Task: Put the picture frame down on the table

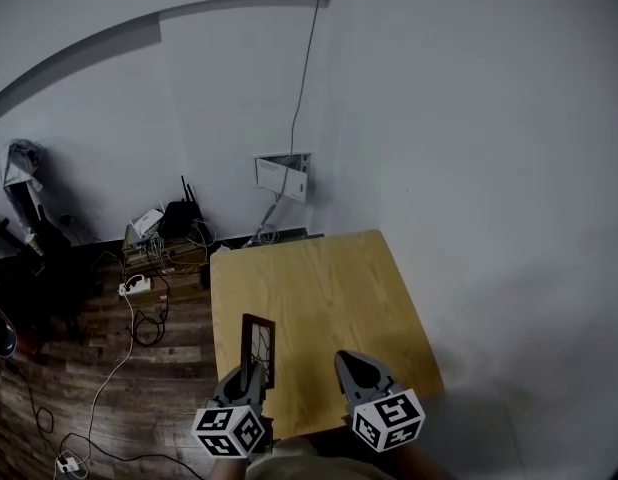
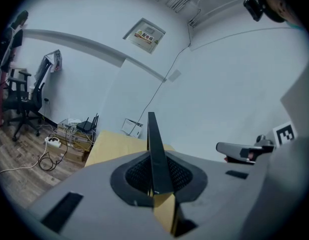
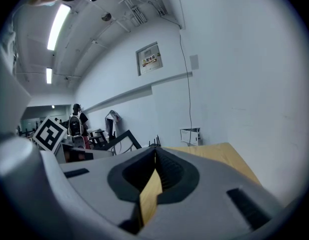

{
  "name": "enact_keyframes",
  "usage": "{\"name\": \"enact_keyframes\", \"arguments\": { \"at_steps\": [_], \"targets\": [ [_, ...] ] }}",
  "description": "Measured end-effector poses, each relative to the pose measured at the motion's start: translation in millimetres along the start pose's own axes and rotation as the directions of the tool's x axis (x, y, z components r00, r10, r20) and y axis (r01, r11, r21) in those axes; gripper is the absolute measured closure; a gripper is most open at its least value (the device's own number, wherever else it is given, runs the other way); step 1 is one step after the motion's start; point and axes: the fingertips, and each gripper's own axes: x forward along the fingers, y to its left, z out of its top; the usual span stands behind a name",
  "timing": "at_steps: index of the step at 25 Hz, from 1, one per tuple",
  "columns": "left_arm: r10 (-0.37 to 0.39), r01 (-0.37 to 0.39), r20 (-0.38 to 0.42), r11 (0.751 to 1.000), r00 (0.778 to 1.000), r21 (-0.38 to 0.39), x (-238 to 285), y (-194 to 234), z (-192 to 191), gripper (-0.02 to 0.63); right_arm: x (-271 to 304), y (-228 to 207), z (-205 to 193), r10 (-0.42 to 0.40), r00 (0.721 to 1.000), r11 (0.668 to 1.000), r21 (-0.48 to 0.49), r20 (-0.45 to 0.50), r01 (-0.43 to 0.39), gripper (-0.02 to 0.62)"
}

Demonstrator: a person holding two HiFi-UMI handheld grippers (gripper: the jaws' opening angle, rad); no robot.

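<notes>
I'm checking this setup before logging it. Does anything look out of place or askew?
Only the picture frame: it stands on edge, clamped in the left gripper over the table's near end, not lying flat. Cables sprawl untidily across the floor left of the table.

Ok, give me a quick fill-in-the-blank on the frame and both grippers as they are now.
1. The left gripper is shut on the ____.
2. The jaws of the right gripper are ____, with nothing between them.
3. The table has a light ____ top.
Missing words: picture frame; shut; wood.
</notes>
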Motion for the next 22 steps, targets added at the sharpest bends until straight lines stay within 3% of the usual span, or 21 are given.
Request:
{"name": "enact_keyframes", "arguments": {
  "at_steps": [9, 22],
  "targets": [
    [-0.003, 0.003, -0.009, 1.000, 1.000, -0.022, 26.4, 26.6, 17.2, 0.572, 42.5, 3.1, 10.8, 0.011, 1.000, 1.000, -0.008, -0.011, -0.011, 0.597],
    [-0.032, 0.028, -0.064, 0.998, 0.997, -0.062, 69.3, 53.4, 12.5, 0.572, 77.7, -6.0, 4.3, -0.030, 0.999, 0.999, 0.013, -0.028, 0.030, 0.597]
  ]
}}
